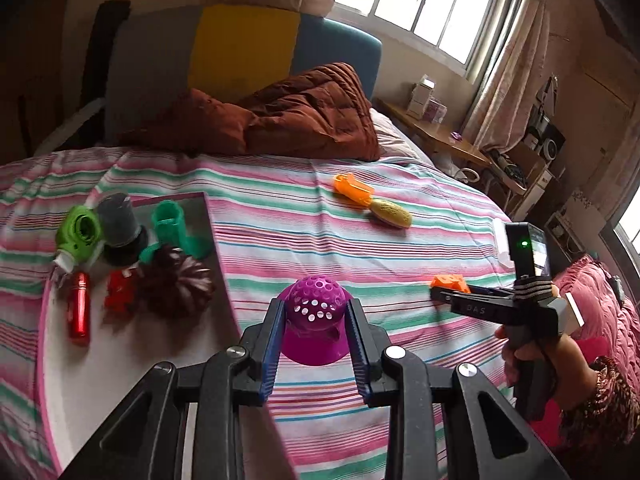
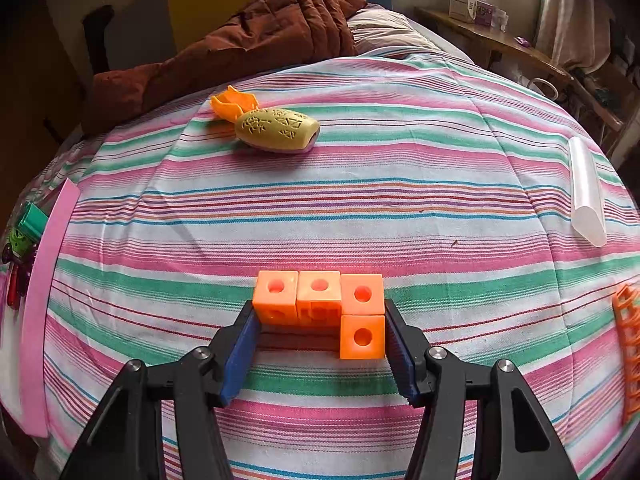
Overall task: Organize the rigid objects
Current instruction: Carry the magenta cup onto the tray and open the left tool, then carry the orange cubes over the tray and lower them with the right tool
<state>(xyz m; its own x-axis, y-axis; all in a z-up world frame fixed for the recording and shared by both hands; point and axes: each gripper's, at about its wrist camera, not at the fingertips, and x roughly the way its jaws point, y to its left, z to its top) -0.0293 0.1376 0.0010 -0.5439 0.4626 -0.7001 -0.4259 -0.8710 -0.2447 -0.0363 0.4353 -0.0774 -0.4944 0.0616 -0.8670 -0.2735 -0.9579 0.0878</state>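
Observation:
My left gripper is shut on a purple perforated dome piece and holds it over the striped bed, just right of the pink-rimmed tray. The tray holds a green piece, a dark cylinder, a teal piece, a red tube, a small red piece and a dark ridged disc. My right gripper has its jaws around an L-shaped block of orange cubes, touching both sides; it also shows in the left wrist view.
An orange piece and a yellow patterned oval shell lie farther up the bed. A clear tube lies right, an orange lattice piece at the right edge. A brown quilt is at the headboard.

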